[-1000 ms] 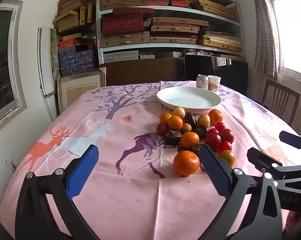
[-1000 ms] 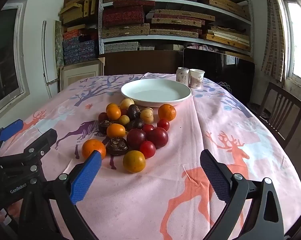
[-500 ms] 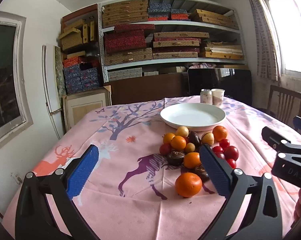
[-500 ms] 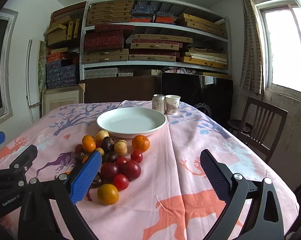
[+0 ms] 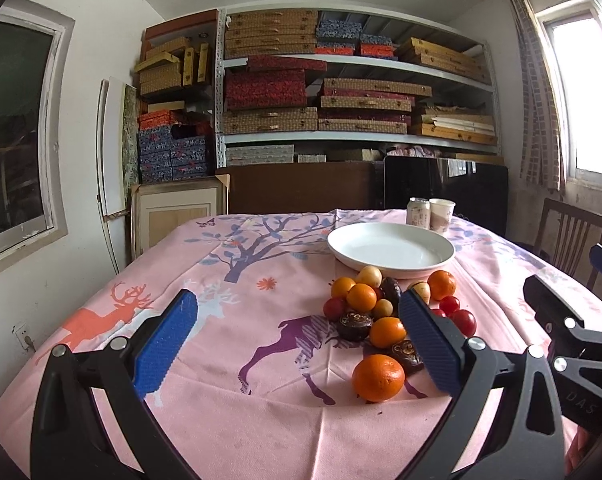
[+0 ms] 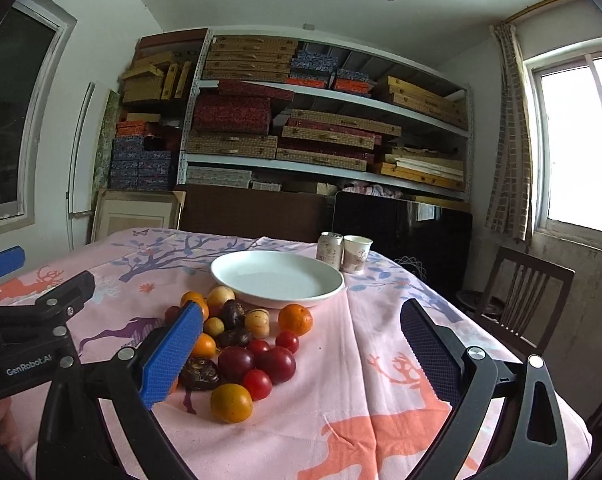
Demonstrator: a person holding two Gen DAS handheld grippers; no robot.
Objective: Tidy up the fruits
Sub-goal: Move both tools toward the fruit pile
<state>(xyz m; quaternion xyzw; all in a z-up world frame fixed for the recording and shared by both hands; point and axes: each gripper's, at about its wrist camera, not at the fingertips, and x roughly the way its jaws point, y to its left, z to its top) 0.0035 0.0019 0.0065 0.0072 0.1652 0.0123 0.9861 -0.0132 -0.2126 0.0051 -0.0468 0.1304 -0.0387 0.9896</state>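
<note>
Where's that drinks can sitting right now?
In both views, the drinks can stands at the table's far side, just behind the white plate, with the paper cup right beside it.

White walls are seen; shelves [image 6: 325, 128] are stacked with boxes, a curtained window [image 6: 577, 140] is lit, a wooden chair [image 6: 521, 296] stands right.

A can [image 6: 328, 250] and a paper cup [image 6: 356, 253] stand touching, side by side, on the desk [image 6: 385, 364] under its pink deer-print cloth. Behind the can, a shelf [image 6: 325, 128] of 3 tiers holds stacked flat boxes. Right of the can, a wooden chair [image 6: 521, 296] sits beside the desk, below a curtained window [image 6: 573, 160].
</note>
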